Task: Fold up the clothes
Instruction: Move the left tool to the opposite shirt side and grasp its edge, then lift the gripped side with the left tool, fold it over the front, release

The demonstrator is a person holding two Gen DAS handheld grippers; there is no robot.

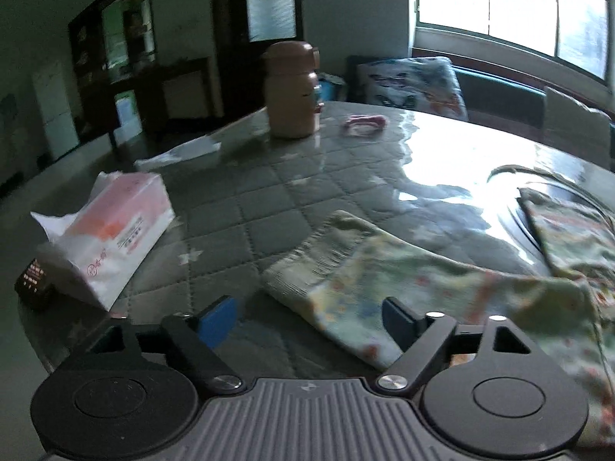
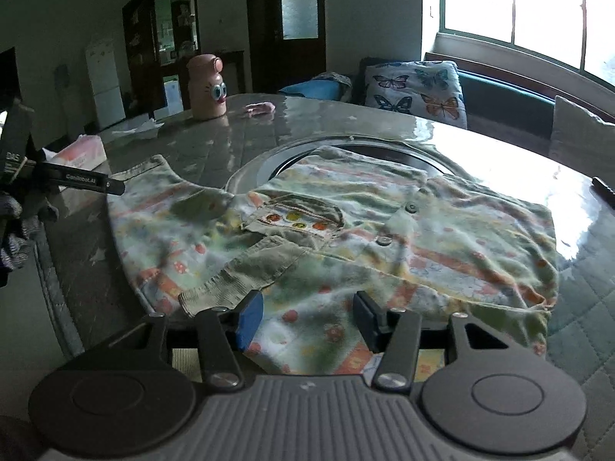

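Note:
A small child's shirt (image 2: 346,230) with a pale green, orange and white print lies spread on the round table, its chest pocket and buttons up. One sleeve with a ribbed cuff (image 1: 319,257) reaches toward the left. My left gripper (image 1: 307,322) is open, low over the table at that sleeve, its right finger over the cloth. My right gripper (image 2: 307,319) is open just above the shirt's near hem, empty. The left gripper's body also shows at the left edge of the right wrist view (image 2: 57,180).
A tissue pack (image 1: 111,230) and a dark small box (image 1: 34,284) lie at the table's left. A pink cartoon bottle (image 1: 294,92) and a pink hair tie (image 1: 363,123) stand at the far side. A glass turntable (image 2: 261,169) lies under the shirt. Butterfly cushion (image 2: 415,88) beyond.

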